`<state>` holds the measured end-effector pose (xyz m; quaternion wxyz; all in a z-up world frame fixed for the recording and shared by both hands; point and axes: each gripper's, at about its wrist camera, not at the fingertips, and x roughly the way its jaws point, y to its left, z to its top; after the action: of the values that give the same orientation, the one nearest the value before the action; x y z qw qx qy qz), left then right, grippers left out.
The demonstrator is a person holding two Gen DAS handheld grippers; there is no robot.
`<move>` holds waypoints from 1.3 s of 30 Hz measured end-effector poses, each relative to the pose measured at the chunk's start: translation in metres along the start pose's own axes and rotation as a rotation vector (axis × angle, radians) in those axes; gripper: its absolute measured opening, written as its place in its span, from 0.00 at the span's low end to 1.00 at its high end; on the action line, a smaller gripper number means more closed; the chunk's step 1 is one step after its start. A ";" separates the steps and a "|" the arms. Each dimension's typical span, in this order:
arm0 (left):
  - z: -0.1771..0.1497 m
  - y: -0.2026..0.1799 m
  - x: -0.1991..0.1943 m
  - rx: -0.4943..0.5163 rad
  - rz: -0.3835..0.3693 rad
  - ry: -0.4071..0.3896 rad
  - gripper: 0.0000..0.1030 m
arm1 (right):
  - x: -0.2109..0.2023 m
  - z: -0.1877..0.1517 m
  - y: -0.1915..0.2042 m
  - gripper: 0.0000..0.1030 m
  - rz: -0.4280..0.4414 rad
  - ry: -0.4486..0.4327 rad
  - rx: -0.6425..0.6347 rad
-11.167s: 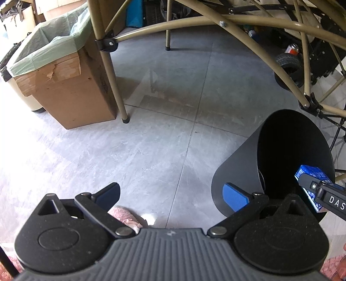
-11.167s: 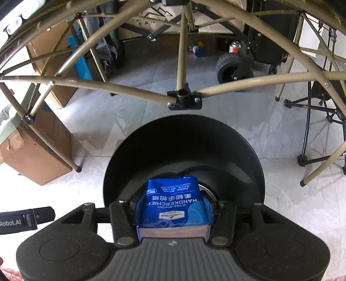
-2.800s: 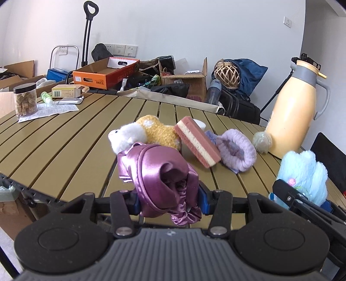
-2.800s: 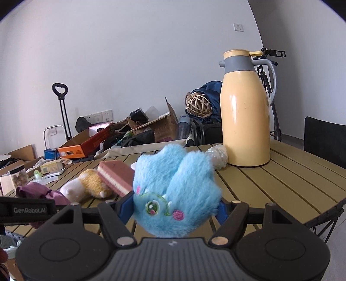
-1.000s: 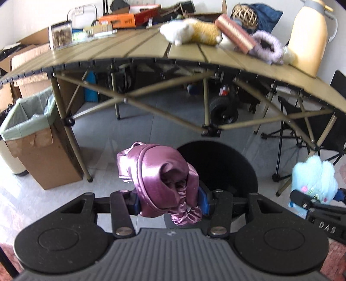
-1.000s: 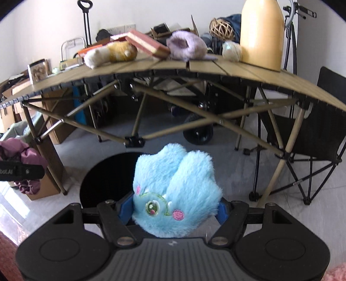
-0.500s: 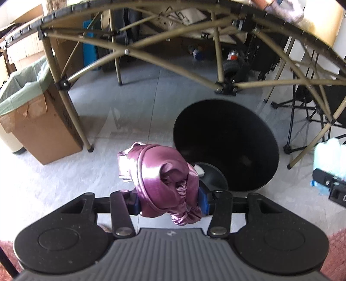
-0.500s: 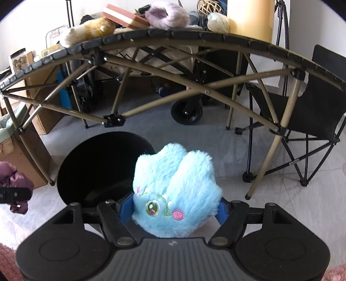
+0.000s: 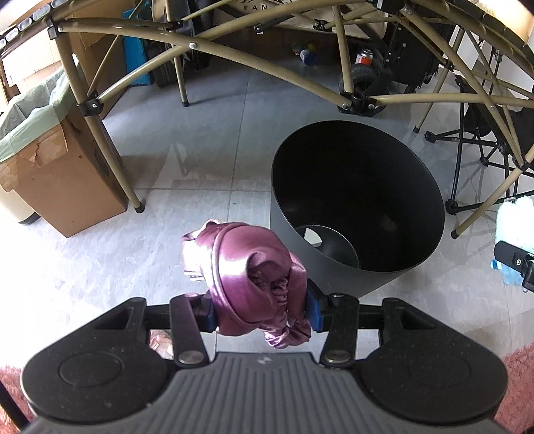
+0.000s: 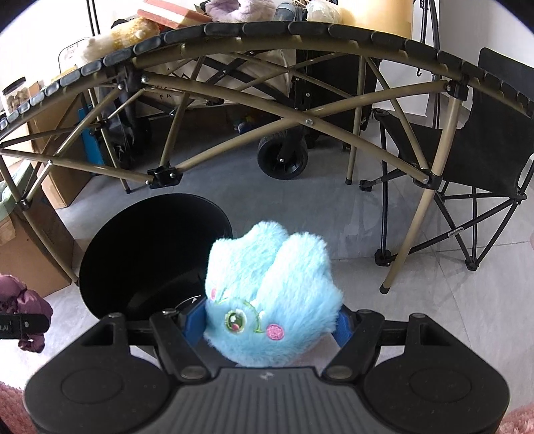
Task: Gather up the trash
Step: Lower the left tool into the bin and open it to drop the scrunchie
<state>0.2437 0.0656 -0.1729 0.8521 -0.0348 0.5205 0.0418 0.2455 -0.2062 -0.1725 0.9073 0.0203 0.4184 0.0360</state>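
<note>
My left gripper [image 9: 260,308] is shut on a purple satin cloth [image 9: 247,277] and holds it above the floor, just left of and in front of the black trash bin [image 9: 414,213]. The bin stands open on the grey floor; something pale lies at its bottom. My right gripper [image 10: 268,322] is shut on a fluffy light-blue plush toy [image 10: 273,290], to the right of the bin [image 10: 110,267]. The plush also shows at the right edge of the left wrist view [image 9: 514,213]. The purple cloth shows at the left edge of the right wrist view [image 10: 20,293].
A folding table's tan frame [image 9: 253,63] arches over the bin. A cardboard box with a green liner [image 9: 50,167] stands left. A black folding chair [image 10: 480,157] stands right. A wheeled cart [image 10: 283,160] sits behind. More items lie on the tabletop [image 10: 233,23].
Both grippers have dropped from the tabletop to below the table with their items held. In the last half second the left gripper came closer to the bin; the right gripper stayed beside it.
</note>
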 end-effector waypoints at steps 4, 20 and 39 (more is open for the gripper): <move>0.002 -0.001 0.001 0.000 -0.007 0.017 0.47 | 0.001 0.001 -0.002 0.69 0.000 0.004 0.009; 0.032 -0.031 -0.011 0.037 -0.048 0.002 0.47 | 0.008 0.003 -0.011 0.69 -0.014 0.014 0.048; 0.078 -0.090 0.001 0.073 -0.101 0.008 0.47 | 0.016 0.003 -0.036 0.69 -0.024 0.031 0.120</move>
<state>0.3222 -0.0156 -0.1367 0.8517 -0.0300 0.5228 -0.0205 0.2603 -0.2405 -0.1851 0.8982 0.0691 0.4340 0.0002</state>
